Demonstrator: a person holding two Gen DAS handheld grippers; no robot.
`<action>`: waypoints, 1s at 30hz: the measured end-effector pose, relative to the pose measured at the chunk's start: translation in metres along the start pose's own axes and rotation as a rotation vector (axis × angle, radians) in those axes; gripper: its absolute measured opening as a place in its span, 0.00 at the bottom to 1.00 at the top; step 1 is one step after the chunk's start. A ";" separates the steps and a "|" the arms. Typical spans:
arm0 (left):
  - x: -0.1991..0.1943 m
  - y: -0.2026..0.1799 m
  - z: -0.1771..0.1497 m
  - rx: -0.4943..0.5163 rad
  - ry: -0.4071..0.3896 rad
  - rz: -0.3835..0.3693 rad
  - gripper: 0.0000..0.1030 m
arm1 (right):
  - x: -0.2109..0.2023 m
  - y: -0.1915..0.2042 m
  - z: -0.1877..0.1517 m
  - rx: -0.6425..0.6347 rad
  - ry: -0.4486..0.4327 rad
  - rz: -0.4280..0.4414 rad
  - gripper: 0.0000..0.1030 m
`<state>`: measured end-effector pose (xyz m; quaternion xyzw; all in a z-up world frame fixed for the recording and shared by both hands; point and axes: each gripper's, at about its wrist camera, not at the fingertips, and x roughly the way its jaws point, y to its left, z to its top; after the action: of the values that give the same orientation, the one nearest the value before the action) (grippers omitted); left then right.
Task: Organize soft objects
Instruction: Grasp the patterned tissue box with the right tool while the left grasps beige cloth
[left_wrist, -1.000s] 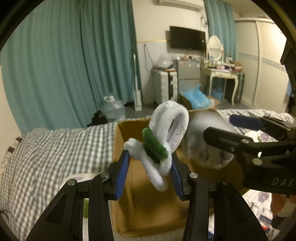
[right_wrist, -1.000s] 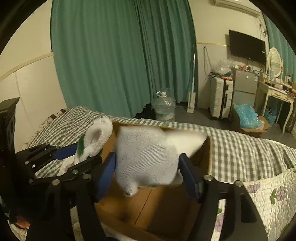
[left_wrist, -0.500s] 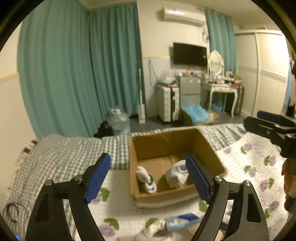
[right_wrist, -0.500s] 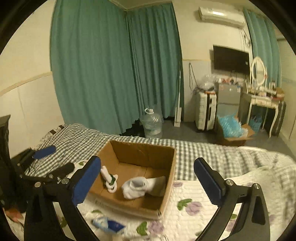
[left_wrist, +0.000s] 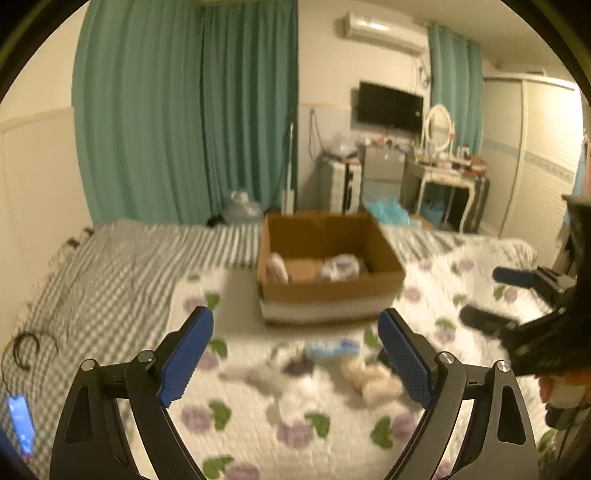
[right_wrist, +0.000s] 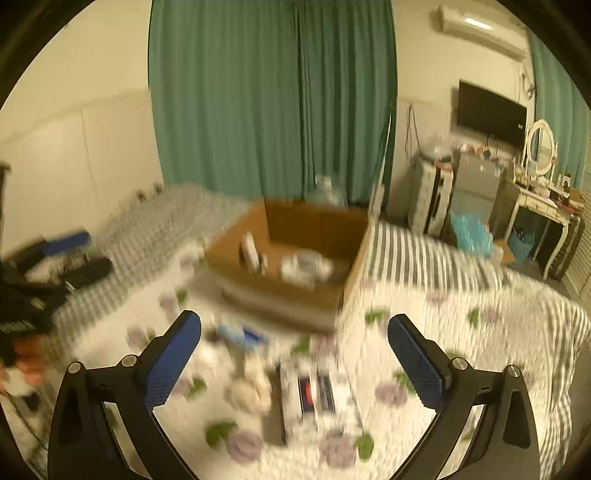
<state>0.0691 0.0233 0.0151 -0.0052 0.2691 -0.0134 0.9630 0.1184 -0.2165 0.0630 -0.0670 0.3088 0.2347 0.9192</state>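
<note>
Both grippers hang empty over a flowered quilt (left_wrist: 236, 373), jaws wide apart, with a cardboard box (left_wrist: 328, 291) beyond them already holding two white bundles. The left gripper (left_wrist: 295, 354) frames a blurred scatter of soft things (left_wrist: 373, 380) just ahead and below, lying right of its centre; the right gripper (right_wrist: 295, 350) sees a cream bundle (right_wrist: 251, 395) nearer its left finger, so either could reach

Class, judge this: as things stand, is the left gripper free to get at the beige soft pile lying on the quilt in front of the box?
Probably yes. The left gripper is open and empty, and the beige pile lies uncovered on the quilt just ahead, between its fingers. Nothing visible blocks the way, though the view is blurred.
</note>
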 end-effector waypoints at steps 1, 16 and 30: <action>0.003 -0.002 -0.005 -0.001 0.011 0.001 0.89 | 0.007 0.001 -0.010 -0.008 0.024 -0.007 0.99; 0.091 -0.062 -0.085 -0.013 0.270 0.016 0.89 | 0.099 -0.032 -0.100 0.067 0.307 0.025 0.99; 0.121 -0.078 -0.085 -0.028 0.309 -0.019 0.88 | 0.084 -0.066 -0.085 0.172 0.175 -0.029 0.82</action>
<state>0.1265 -0.0579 -0.1189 -0.0191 0.4141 -0.0194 0.9098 0.1632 -0.2646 -0.0569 -0.0125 0.4057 0.1874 0.8945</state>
